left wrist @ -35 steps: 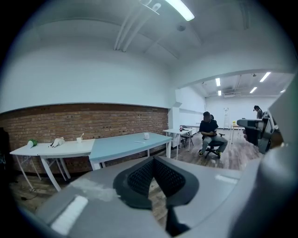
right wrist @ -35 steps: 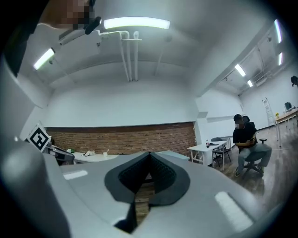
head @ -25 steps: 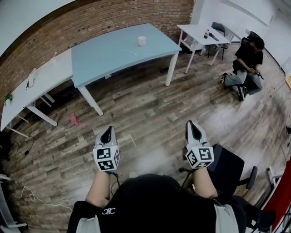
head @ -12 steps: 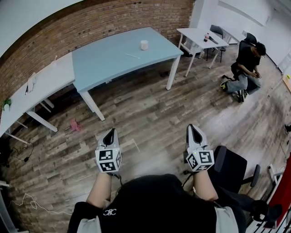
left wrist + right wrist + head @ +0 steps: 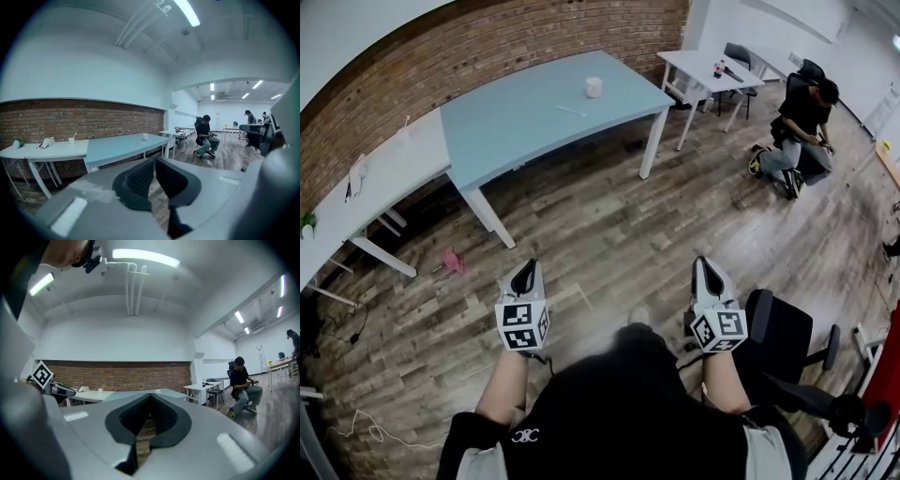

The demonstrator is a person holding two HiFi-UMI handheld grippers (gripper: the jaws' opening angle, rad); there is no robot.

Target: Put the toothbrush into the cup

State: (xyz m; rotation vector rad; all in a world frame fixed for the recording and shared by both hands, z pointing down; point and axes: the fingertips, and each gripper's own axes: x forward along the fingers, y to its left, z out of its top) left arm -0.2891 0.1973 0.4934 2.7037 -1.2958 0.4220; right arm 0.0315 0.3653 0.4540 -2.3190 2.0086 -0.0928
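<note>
Toothbrush (image 5: 571,111) lies flat on the blue table (image 5: 506,131) near the cup (image 5: 593,86), lengthwise across the tabletop, well ahead, closer to the left gripper (image 5: 523,274), its jaws just cracking open on nothing, while the right gripper (image 5: 705,269) is pinched closed, empty.

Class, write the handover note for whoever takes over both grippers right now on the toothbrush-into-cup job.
Left gripper: jaws slightly apart, have just been opening, nothing between them.
Right gripper: shut, empty.
Small white cup stands on the light blue table; thin white toothbrush lies flat near it, apart.
Done: nothing; both grippers hang over the wooden floor, far from the table.
Left: reach the table, grip the toothbrush, put it in the cup.
</note>
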